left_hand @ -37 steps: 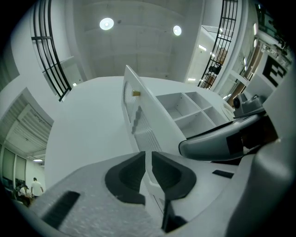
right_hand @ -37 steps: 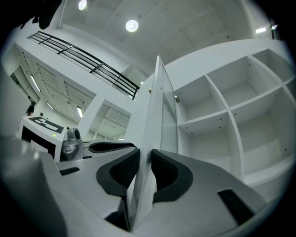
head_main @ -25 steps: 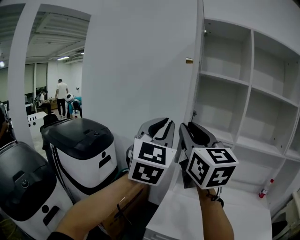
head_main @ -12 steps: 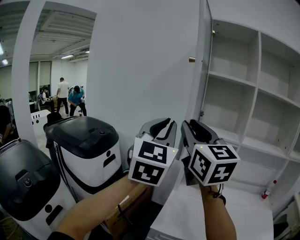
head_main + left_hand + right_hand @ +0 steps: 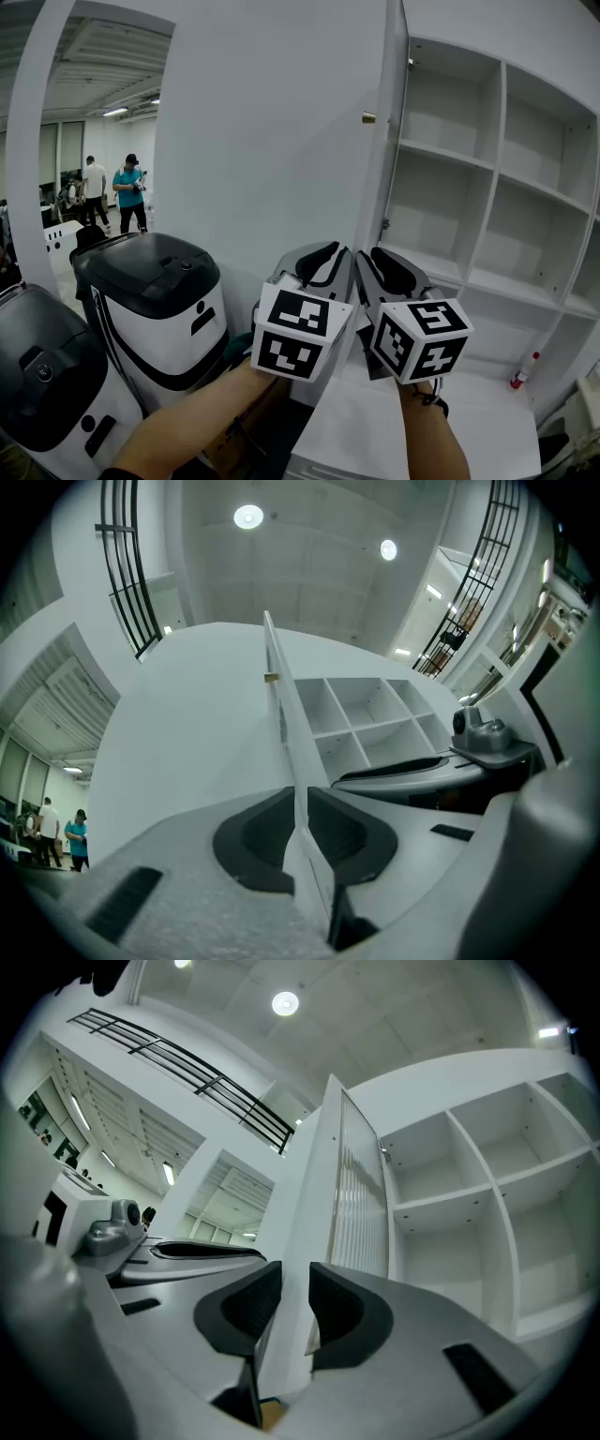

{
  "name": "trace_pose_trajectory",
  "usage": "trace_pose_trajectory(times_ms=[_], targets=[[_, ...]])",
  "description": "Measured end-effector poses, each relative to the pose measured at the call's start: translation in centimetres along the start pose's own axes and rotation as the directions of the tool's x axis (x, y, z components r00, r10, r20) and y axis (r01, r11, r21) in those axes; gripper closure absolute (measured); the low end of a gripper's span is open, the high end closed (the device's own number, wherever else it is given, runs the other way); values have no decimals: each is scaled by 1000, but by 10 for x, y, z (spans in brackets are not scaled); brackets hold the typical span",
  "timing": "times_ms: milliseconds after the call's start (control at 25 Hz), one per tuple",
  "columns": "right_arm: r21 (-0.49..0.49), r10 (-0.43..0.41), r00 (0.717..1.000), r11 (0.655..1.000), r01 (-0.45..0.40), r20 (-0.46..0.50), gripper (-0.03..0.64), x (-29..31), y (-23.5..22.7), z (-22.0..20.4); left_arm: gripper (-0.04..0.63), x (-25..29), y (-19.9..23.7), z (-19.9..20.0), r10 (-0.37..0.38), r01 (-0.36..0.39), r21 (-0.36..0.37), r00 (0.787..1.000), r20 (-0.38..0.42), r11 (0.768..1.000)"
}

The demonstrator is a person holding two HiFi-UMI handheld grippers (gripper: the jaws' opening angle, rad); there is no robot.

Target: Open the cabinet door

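Note:
The white cabinet door (image 5: 272, 141) stands swung open, seen almost edge-on, with a small brass catch (image 5: 368, 118) near its free edge. Bare white shelves (image 5: 469, 159) show behind it. My two grippers sit side by side at the door's free edge, low down. In the left gripper view the door (image 5: 187, 733) runs between the dark pads of the left gripper (image 5: 298, 817) (image 5: 333, 255), which close on its edge. In the right gripper view the door (image 5: 300, 1241) fills the gap of the right gripper (image 5: 295, 1297) (image 5: 370, 258), whose pads press both faces.
Two black-and-white machines (image 5: 155, 300) (image 5: 37, 375) stand to the left of the door. A white counter (image 5: 375, 431) lies below the shelves, with a red-capped bottle (image 5: 522, 371) at its right. People (image 5: 127, 192) stand far back on the left.
Both grippers stay at the door's edge. The view has swayed slightly, and a person in the background has straightened up.

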State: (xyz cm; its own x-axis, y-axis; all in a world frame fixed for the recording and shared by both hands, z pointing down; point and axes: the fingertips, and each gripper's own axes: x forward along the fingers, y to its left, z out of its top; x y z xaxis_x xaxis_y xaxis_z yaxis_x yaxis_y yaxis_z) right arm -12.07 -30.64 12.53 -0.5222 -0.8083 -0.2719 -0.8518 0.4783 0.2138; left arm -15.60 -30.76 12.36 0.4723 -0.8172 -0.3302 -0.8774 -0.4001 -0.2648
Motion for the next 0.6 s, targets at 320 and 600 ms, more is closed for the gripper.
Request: trace_pose_trajectory(times_ms=[320, 600], targets=[[8, -38, 999, 999, 38, -7, 535, -31, -21, -4, 554, 0, -31, 1, -25, 26, -11, 1000, 11, 1000], [-4, -88, 996, 996, 87, -23, 566, -69, -62, -7, 563, 19, -88, 9, -64, 65, -13, 998, 8, 998]])
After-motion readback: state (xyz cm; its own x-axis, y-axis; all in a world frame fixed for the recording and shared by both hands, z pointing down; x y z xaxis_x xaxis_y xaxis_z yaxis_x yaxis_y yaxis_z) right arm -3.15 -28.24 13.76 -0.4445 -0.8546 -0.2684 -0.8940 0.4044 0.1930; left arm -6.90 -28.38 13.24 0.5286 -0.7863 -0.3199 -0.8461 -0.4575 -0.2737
